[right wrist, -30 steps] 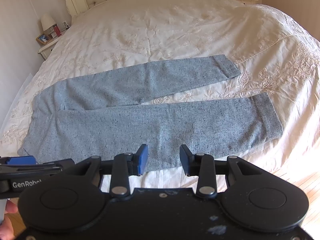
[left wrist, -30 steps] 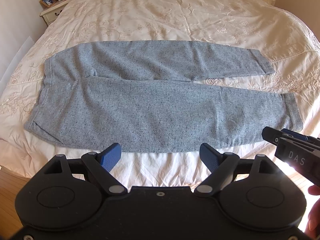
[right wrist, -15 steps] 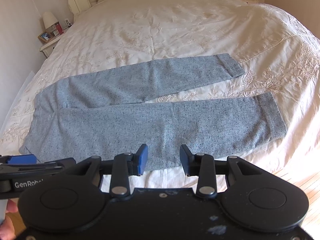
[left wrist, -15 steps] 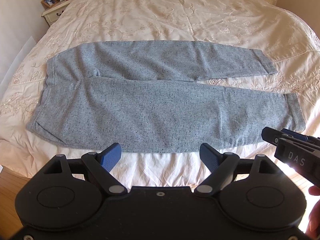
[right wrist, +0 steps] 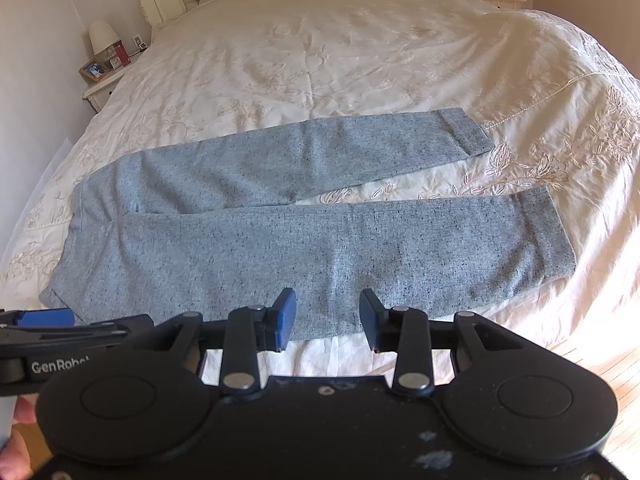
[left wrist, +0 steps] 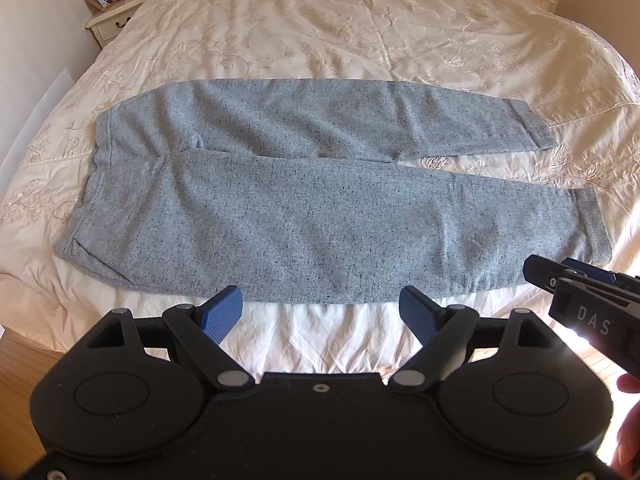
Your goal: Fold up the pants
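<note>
Bed (left wrist: 360,32): cream embroidered cover, fills most of both views. Nightstand (right wrist: 100,88) at far left beside the headboard, carrying a lamp and a framed photo.

Pants (left wrist: 320,216): grey flecked, laid flat across the bed near its front edge, waistband to the left, cuffs to the right. The two legs lie side by side, touching near the crotch and parting toward the cuffs (a wedge of cover shows between them). Near leg runs along the front edge of the bed; far leg angles slightly away.

Left claw (left wrist: 322,314): released, jaws spread wide, blue pads well apart. Nothing between them. It hangs over the bare strip of cover just in front of the near leg, not touching the pants.

Right claw (right wrist: 327,320): released, jaws partly open (narrower gap than the left). Empty. It sits above the near leg's front edge, mid-length, no contact visible.

Each claw shows at the edge of the other's view.
</note>
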The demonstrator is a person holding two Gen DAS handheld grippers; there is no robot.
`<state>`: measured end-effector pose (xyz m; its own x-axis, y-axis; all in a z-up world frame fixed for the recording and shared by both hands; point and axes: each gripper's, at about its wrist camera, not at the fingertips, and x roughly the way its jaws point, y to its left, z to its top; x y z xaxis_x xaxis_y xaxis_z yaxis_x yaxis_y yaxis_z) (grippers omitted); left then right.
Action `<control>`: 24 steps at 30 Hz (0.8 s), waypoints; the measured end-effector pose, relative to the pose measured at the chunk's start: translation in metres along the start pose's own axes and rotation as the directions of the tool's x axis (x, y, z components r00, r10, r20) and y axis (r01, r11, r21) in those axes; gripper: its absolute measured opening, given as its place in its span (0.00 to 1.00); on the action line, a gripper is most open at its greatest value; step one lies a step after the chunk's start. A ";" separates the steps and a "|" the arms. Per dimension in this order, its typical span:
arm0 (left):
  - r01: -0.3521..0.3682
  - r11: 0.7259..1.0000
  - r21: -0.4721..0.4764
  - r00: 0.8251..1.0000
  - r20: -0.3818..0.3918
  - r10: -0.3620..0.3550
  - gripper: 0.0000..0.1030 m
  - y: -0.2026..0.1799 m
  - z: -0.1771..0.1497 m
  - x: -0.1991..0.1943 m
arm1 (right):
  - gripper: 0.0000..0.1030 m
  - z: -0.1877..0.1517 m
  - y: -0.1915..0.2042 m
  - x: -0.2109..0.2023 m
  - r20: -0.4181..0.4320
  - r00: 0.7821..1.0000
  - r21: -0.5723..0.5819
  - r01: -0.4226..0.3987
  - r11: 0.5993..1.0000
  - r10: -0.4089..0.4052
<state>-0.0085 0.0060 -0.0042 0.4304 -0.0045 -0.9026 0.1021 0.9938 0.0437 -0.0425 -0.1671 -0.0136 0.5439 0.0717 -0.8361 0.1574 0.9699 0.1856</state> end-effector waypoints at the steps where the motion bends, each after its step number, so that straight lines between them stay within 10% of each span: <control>1: 0.000 1.000 0.000 1.000 0.000 0.000 0.84 0.000 0.000 0.000 | 0.37 0.000 0.000 0.000 0.000 1.000 0.000 0.001 1.000 -0.001; 24: -0.006 1.000 0.007 1.000 -0.011 0.007 0.84 -0.010 -0.004 0.002 | 0.37 -0.001 -0.001 0.000 -0.007 1.000 0.000 -0.004 1.000 0.004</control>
<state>-0.0121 -0.0036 -0.0075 0.4209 0.0033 -0.9071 0.1054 0.9930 0.0525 -0.0435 -0.1680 -0.0148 0.5387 0.0771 -0.8389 0.1550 0.9698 0.1886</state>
